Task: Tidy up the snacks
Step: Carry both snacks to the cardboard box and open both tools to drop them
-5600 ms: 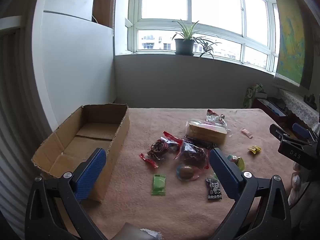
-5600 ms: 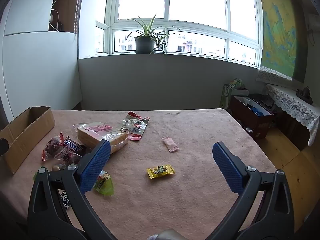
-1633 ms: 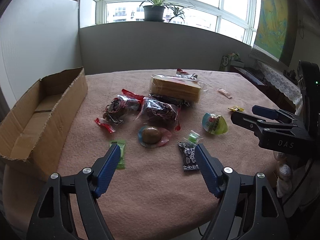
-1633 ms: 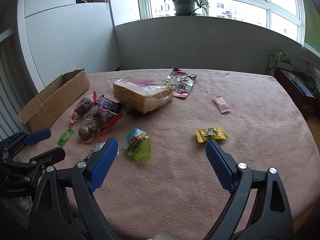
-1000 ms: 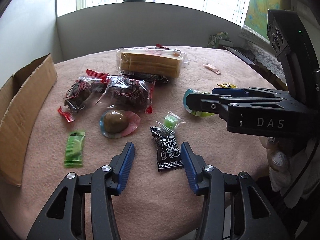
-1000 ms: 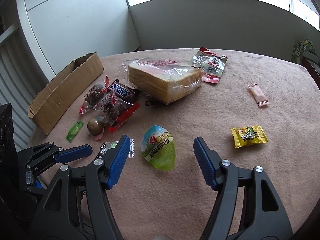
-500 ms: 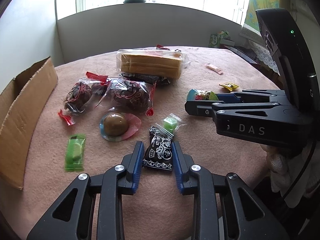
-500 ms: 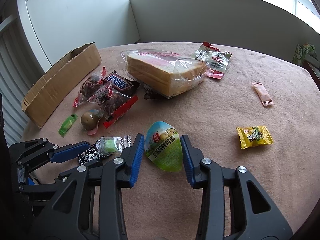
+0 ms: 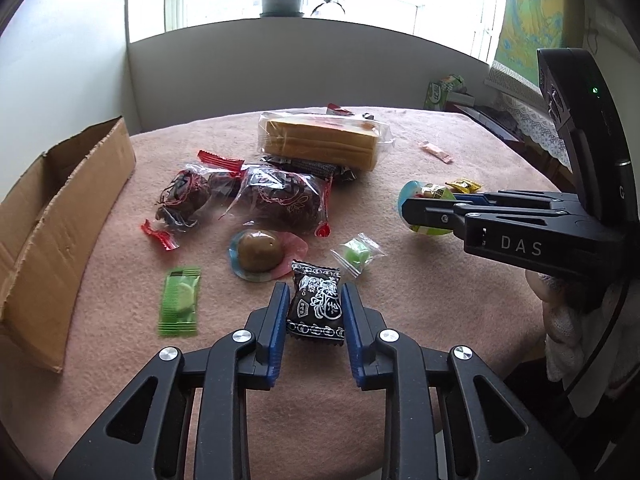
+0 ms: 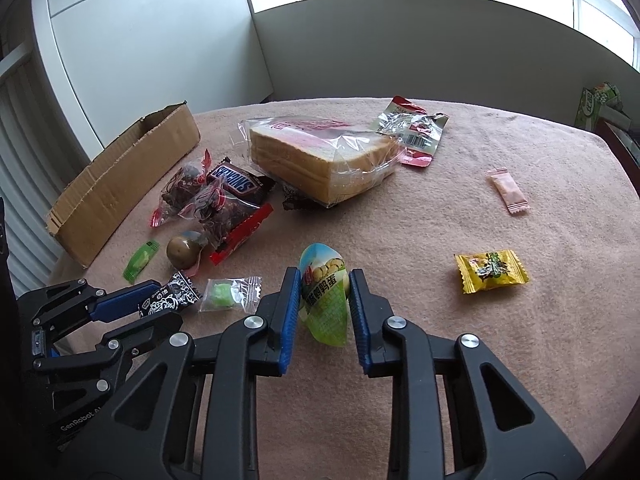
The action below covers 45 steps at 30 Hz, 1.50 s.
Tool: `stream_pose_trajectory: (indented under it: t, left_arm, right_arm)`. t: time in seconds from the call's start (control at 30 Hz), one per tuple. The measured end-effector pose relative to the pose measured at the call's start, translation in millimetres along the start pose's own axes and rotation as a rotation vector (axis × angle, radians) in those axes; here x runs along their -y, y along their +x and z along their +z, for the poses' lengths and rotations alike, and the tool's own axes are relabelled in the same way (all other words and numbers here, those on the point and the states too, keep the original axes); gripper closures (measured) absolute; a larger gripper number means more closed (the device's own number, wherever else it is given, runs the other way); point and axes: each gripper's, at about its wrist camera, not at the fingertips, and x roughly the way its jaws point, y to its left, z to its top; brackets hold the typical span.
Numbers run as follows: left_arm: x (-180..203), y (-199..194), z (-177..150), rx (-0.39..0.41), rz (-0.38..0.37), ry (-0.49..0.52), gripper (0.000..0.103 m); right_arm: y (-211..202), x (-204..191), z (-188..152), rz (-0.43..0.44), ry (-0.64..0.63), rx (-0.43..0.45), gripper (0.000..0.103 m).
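My left gripper [image 9: 315, 300] is shut on a small black snack packet [image 9: 317, 303], just above the pink tablecloth [image 9: 440, 320]. My right gripper [image 10: 325, 292] is shut on a green and blue egg-shaped packet [image 10: 326, 292]; it also shows in the left wrist view [image 9: 424, 194]. An open cardboard box [image 9: 52, 200] stands at the left. Loose snacks lie between: a bagged loaf of bread [image 10: 320, 160], a Snickers bar [image 10: 236, 180], red-sealed date bags [image 9: 280, 196], a wrapped brown egg [image 9: 258, 250], a green candy [image 9: 180, 300].
A clear sachet with a green sweet [image 10: 228, 294] lies between the grippers. A yellow candy [image 10: 490, 272], a pink sachet [image 10: 508, 192] and a silver-red bag [image 10: 416, 130] lie to the right. The table edge is close below both grippers.
Both grippers dropped to the table, closed from wide open onto their packets, and have lifted them slightly in the last half second.
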Motion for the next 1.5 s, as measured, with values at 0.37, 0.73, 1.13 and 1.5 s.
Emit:
stream_pose_trajectory:
  t: [0.37,0.73,1.13,1.5]
  left_arm:
    - [-22,-22,12,0.073,0.012,-0.061,0.078]
    - [-80,-60,22,0.192,0.098,-0.154,0.078]
    - [-158,-82,13,0.238,0.228,-0.287,0.078]
    - [-204,-79,-4,0.203,0.283,-0.362,0.078]
  right_arm:
    - [-12,-36,26,0.043,-0.036,0.070,0.078]
    - [3,-94,71,0.118,-0.097,0.106,0.078]
    - [39,-187,111,0.262,-0.167,0.099,0.078]
    - [94,-242,114,0.276,-0.228,0.020,0.077]
